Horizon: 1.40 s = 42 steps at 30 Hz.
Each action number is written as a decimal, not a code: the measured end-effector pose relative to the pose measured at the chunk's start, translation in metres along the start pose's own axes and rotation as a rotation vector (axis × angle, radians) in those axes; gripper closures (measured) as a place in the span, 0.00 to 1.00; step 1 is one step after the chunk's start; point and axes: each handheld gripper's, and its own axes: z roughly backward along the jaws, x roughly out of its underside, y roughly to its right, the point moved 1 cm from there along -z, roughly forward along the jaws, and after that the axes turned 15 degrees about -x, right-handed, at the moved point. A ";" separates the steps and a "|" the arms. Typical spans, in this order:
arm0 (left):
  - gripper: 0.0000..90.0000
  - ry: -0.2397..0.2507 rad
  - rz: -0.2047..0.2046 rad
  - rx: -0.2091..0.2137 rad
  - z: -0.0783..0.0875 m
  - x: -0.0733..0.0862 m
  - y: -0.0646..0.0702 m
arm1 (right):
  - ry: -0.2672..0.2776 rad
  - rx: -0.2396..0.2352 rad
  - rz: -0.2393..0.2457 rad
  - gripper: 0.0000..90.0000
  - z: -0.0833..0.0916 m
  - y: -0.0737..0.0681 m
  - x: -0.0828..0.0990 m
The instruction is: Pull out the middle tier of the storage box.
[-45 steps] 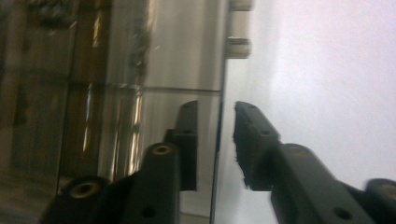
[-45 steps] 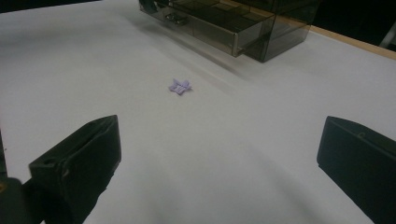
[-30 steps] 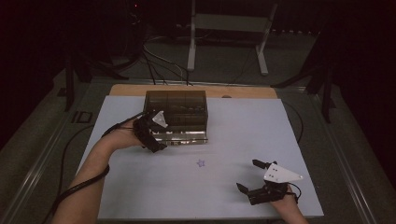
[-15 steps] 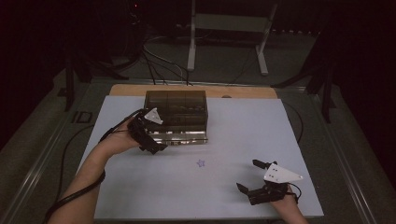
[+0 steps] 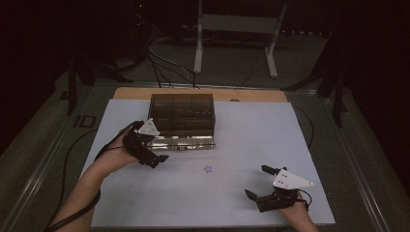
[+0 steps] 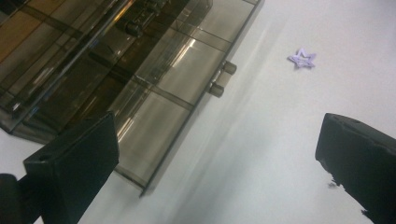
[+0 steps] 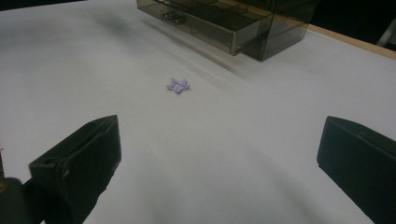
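Nearest to us, at the right near corner of the white table (image 5: 145,208), the right gripper (image 5: 263,182) lies low with its jaws spread wide and nothing between them. It points left and away, toward the middle of the table.

A little farther in, near the table's centre, a small purple star (image 5: 208,168) lies flat on the bare surface, touching nothing. In the right gripper view the star (image 7: 178,85) sits ahead of the open jaws and slightly left of their midline, well apart from them.

Farther still, on the left, the left gripper (image 5: 155,155) hovers just off the near left corner of a smoky drawer box (image 5: 183,113). Its jaws have just been opening and now stand wide and empty. The star lies to its right and a touch nearer to us. In the left gripper view the star (image 6: 301,58) is beyond the jaws, toward the upper right.

The box's bottom drawer (image 5: 183,142) stands pulled out toward us, its two small knobs (image 6: 222,78) free.

We judge the left gripper the nearer of the two to the star.
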 end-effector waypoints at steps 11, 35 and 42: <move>0.00 0.044 0.036 -0.007 0.012 0.025 0.011 | -0.004 0.002 -0.005 0.00 0.000 0.000 0.000; 0.00 0.097 0.119 0.027 0.000 0.085 0.055 | -0.007 0.000 -0.008 0.00 -0.001 0.000 0.001; 0.00 0.114 0.138 0.013 0.001 0.094 0.063 | -0.009 0.000 -0.006 0.00 -0.001 0.000 0.001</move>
